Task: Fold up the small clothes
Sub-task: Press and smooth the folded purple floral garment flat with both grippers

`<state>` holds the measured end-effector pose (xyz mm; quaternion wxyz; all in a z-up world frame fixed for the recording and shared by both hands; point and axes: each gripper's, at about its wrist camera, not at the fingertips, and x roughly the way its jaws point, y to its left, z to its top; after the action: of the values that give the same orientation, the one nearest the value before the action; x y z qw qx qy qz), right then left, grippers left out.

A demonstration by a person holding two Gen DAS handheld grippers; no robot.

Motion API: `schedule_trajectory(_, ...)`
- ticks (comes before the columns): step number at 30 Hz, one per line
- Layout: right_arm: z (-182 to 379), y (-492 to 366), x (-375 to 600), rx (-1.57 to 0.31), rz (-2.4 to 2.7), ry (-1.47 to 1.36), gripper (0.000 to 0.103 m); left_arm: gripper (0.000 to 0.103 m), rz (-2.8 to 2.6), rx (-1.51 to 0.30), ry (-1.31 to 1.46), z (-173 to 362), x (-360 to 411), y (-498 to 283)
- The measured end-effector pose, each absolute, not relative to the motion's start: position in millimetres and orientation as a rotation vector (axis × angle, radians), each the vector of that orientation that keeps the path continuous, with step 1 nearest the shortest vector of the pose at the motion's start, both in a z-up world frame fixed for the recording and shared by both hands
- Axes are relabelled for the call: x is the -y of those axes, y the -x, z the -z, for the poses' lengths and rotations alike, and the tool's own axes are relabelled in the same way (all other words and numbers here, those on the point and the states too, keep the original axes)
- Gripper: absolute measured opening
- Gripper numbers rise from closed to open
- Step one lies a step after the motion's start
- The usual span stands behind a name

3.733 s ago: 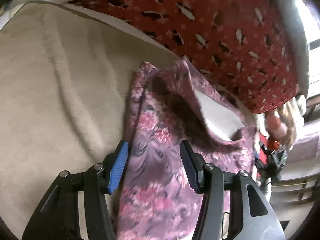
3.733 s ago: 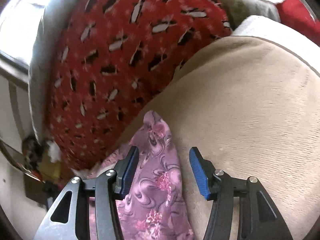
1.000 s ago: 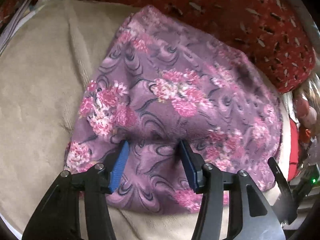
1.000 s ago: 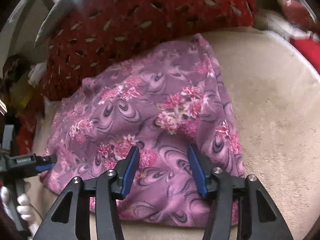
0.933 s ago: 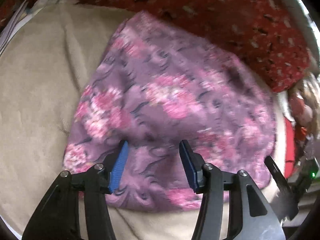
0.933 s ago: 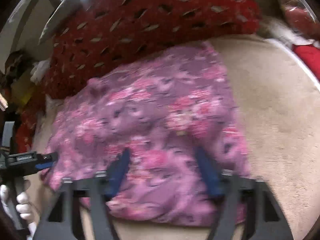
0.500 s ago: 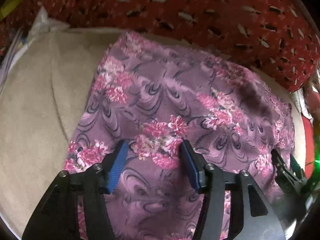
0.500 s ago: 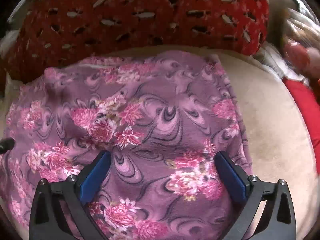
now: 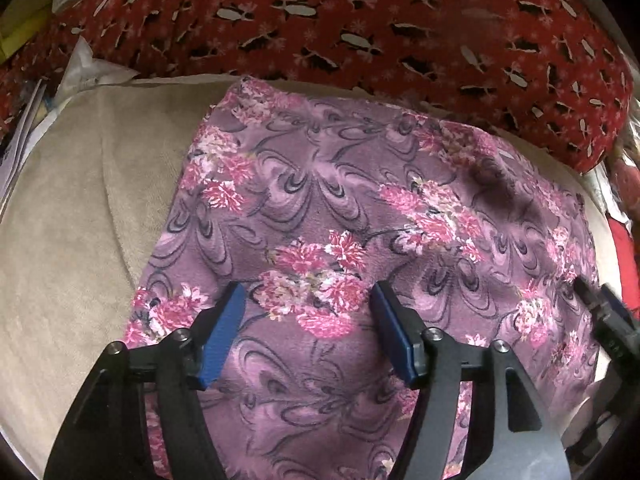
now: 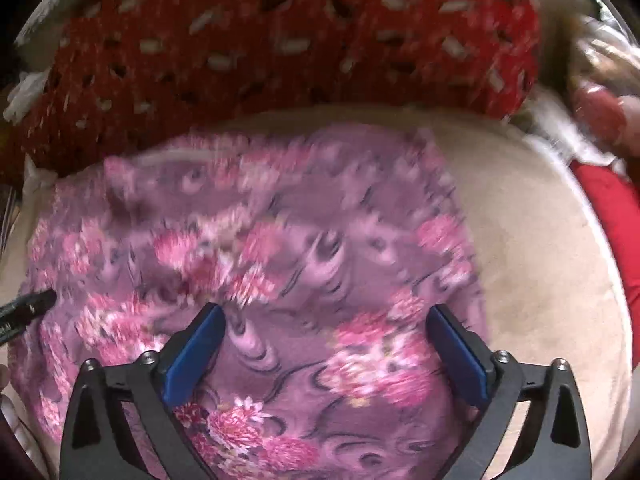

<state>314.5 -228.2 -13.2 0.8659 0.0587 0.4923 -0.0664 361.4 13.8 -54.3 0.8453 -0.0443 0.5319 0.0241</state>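
Observation:
A purple garment with pink flowers (image 9: 340,216) lies spread flat on a beige fleece blanket (image 9: 72,208). My left gripper (image 9: 306,312) hangs over its near left part, jaws opening, with only flat cloth below and nothing pinched. The right gripper's tips show at the right edge of the left wrist view (image 9: 604,312). In the right wrist view the same garment (image 10: 280,248) looks blurred. My right gripper (image 10: 326,332) stands wide open above its near right part, gripping nothing. The left gripper's tip (image 10: 28,306) pokes in at that view's left edge.
A red cushion with black and white marks (image 9: 360,20) lies along the far side, touching the garment's far edge. Papers and plastic (image 9: 80,68) sit at the far left. A red item (image 10: 612,216) and clutter lie beyond the blanket's right edge.
Both grippers let go of the garment's near edge and opened wider, the right one most. Both have slid forward over the cloth, which now lies flat.

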Motion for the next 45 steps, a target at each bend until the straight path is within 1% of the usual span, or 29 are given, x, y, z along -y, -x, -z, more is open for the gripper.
schedule_trajectory(2,3,-309,242,-0.970,0.196,-0.145,0.100,0.064,-0.055,-1.118,0.093,51,-12,-356)
schedule_trajectory(4,6,-308,255,-0.966,0.225,-0.188,0.101,0.064,-0.066,-1.098,0.079,48,-11,-355)
schedule_trajectory(5,13,-309,262,-0.995,0.237,-0.209,0.101,0.065,-0.071,-1.101,0.064,49,-11,-356)
schedule_trajectory(7,41,-313,271,-1.118,0.261,-0.212,0.101,0.065,-0.073,-1.129,0.051,55,-11,-360)
schedule_trajectory(9,41,-308,282,-1.086,0.237,-0.281,0.101,0.065,-0.056,-1.145,0.058,56,-15,-364)
schedule_trajectory(11,38,-309,286,-1.107,0.233,-0.304,0.101,0.064,-0.024,-1.173,0.083,51,-21,-365)
schedule_trajectory(13,27,-305,287,-1.068,0.232,-0.291,0.095,0.064,0.008,-1.184,0.130,42,-32,-366)
schedule_trajectory(16,15,-294,287,-1.002,0.227,-0.278,0.094,0.064,0.002,-1.146,0.172,22,-52,-367)
schedule_trajectory(19,17,-294,296,-0.992,0.236,-0.315,0.094,0.064,-0.011,-1.153,0.234,13,-73,-374)
schedule_trajectory(21,18,-300,302,-0.992,0.235,-0.340,0.093,0.064,-0.019,-1.173,0.280,14,-84,-380)
schedule_trajectory(22,17,-304,306,-0.985,0.240,-0.355,0.091,0.064,-0.021,-1.181,0.295,16,-85,-381)
schedule_trajectory(24,15,-312,310,-0.983,0.228,-0.400,0.091,0.064,-0.014,-1.213,0.335,22,-88,-389)
schedule_trajectory(29,35,-349,331,-1.060,0.210,-0.530,0.090,0.064,0.039,-1.244,0.362,28,-75,-411)
schedule_trajectory(30,39,-356,332,-1.079,0.205,-0.533,0.082,0.064,0.048,-1.249,0.361,29,-72,-416)
schedule_trajectory(31,43,-365,332,-1.100,0.188,-0.514,0.057,0.064,0.055,-1.258,0.348,30,-66,-422)
schedule_trajectory(32,44,-370,330,-1.107,0.153,-0.504,0.038,0.064,0.058,-1.261,0.327,30,-62,-429)
schedule_trajectory(33,42,-372,327,-1.101,0.116,-0.510,0.005,0.064,0.059,-1.255,0.306,30,-57,-433)
schedule_trajectory(34,37,-373,327,-1.076,0.098,-0.507,0.007,0.064,0.056,-1.249,0.288,32,-54,-437)
schedule_trajectory(36,27,-367,330,-0.995,0.095,-0.499,0.004,0.064,0.028,-1.254,0.274,42,-53,-446)
schedule_trajectory(37,30,-364,335,-0.983,0.127,-0.509,0.004,0.064,0.010,-1.264,0.272,48,-53,-448)
schedule_trajectory(38,38,-364,340,-1.014,0.158,-0.521,0.004,0.064,-0.012,-1.281,0.263,57,-52,-451)
schedule_trajectory(39,55,-366,343,-1.089,0.166,-0.532,0.005,0.065,-0.029,-1.273,0.233,59,-49,-452)
schedule_trajectory(40,60,-364,343,-1.094,0.157,-0.523,0.004,0.065,-0.035,-1.266,0.204,57,-45,-451)
schedule_trajectory(41,52,-361,341,-1.073,0.160,-0.498,0.004,0.065,-0.028,-1.270,0.179,52,-41,-449)
schedule_trajectory(42,45,-359,337,-1.065,0.172,-0.467,0.011,0.065,-0.012,-1.277,0.180,49,-42,-448)
schedule_trajectory(43,38,-356,333,-1.056,0.188,-0.434,0.015,0.065,0.006,-1.283,0.192,45,-45,-445)
schedule_trajectory(45,19,-344,324,-0.991,0.156,-0.389,0.015,0.065,0.033,-1.271,0.257,31,-61,-437)
